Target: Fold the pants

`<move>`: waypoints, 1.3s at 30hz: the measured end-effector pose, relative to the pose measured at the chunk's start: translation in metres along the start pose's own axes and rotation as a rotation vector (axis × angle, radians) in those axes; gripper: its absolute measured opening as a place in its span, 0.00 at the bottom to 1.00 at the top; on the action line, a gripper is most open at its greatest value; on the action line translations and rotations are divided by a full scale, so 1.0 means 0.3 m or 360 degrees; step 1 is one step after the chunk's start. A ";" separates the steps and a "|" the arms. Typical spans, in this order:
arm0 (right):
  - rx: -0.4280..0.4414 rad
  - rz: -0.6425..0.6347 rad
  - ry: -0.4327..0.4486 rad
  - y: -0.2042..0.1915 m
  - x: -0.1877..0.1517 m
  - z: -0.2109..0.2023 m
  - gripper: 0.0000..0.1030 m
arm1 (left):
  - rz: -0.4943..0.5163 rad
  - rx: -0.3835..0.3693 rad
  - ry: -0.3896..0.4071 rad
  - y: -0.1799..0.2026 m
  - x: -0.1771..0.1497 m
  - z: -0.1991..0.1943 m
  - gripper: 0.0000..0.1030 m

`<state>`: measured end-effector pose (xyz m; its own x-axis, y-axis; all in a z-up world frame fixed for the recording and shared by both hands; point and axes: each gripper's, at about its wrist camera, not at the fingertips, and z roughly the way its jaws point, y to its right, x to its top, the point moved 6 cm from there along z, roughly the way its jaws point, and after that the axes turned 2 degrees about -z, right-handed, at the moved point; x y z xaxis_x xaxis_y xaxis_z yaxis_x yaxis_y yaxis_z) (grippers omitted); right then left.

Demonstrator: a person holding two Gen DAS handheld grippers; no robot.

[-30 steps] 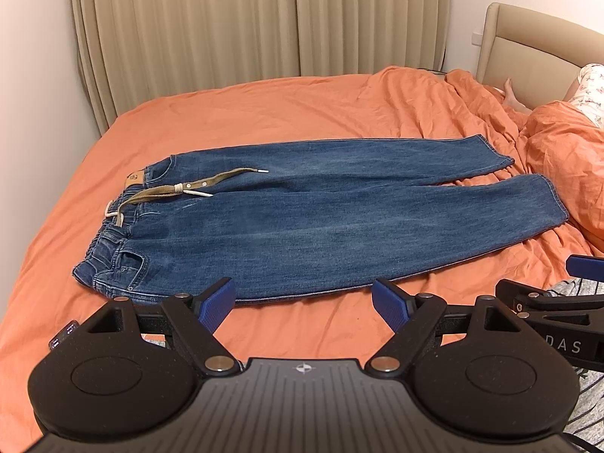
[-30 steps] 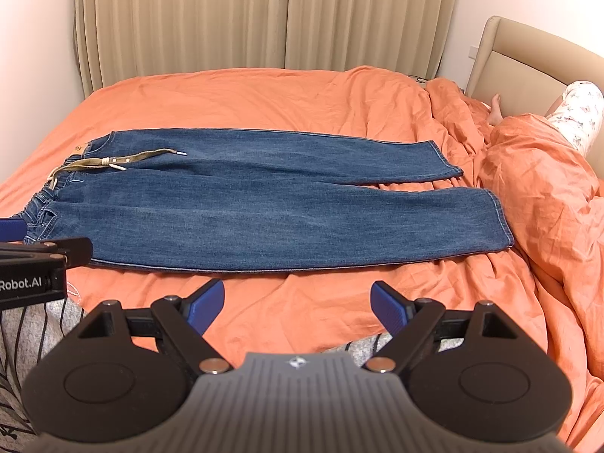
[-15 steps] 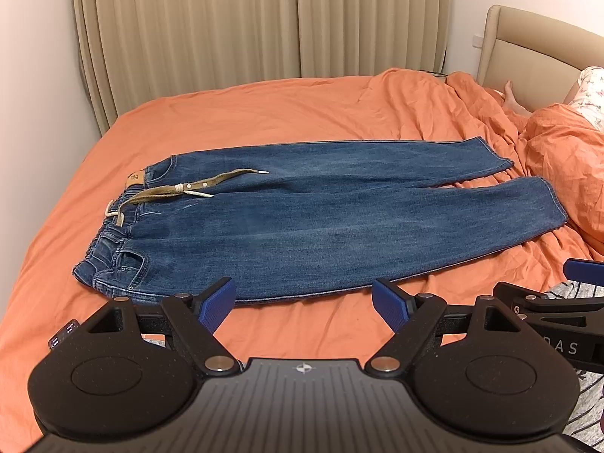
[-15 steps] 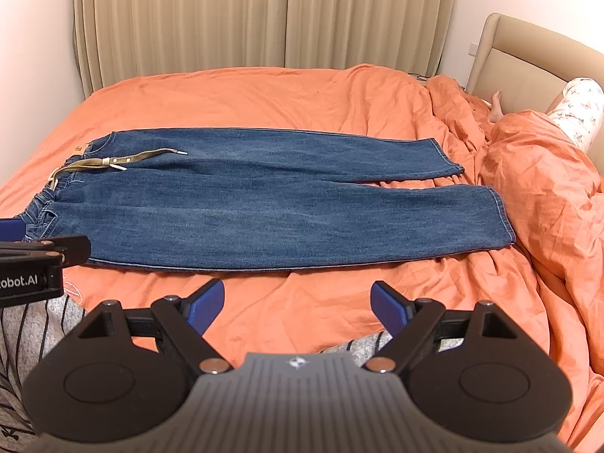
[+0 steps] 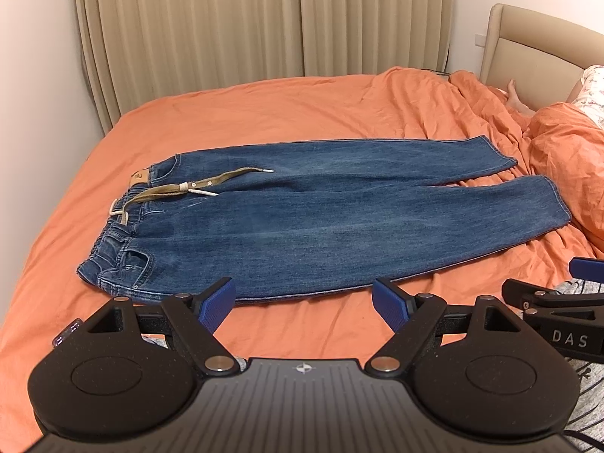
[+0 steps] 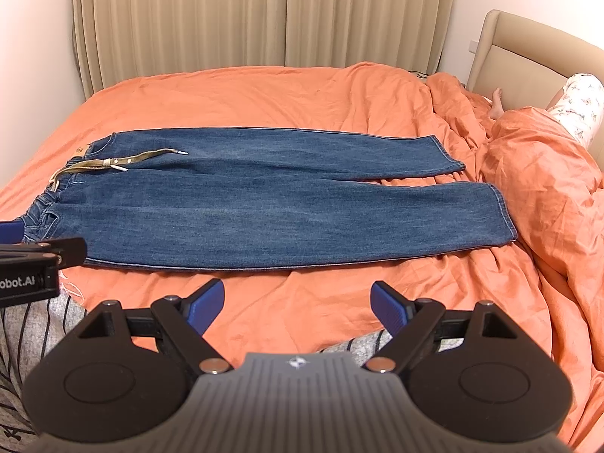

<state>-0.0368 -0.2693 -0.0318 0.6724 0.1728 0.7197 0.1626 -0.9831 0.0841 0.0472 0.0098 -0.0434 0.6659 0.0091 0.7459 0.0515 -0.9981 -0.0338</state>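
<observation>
Waistband end of the jeans (image 5: 302,219) is partly cut off in the right wrist view by the left gripper (image 5: 304,304), whose body is seen at that frame's left edge; only "obot.AI" can be read on it. In the left wrist view the right gripper (image 6: 298,302) is clipped at the right edge, w/ "DAS" legible. A person's foot (image 6: 496,104) and patterned trouser leg (image 6: 577,107) are half buried in the orange duvet (image 6: 543,173) by the headboard (image 6: 528,56); nothing more of them can be made out.

Vs. 1 s ago, almost nothing is changed: jeans lie as before, both views shifted only slightly.

Jeans are laid flat on the orange bed sheet (image 5: 264,113), long axis left-right, waistband and drawstring (image 5: 196,187) to the left, hems to the right, legs parted a little at the hems.

Both tools are held wide apart, nothing gripped, short of the jeans' near edge
</observation>
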 end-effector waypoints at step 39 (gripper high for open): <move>0.0041 -0.0269 -0.0353 0.565 0.266 0.650 0.37 | 0.1348 -0.0175 -0.0720 -0.669 -0.182 0.629 0.69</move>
<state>0.1852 -0.4103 -0.0946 0.7754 0.3460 0.5282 0.3023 -0.9378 0.1705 0.1409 0.2210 -0.2029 0.6750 -0.7167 0.1751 -0.6323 -0.6843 -0.3632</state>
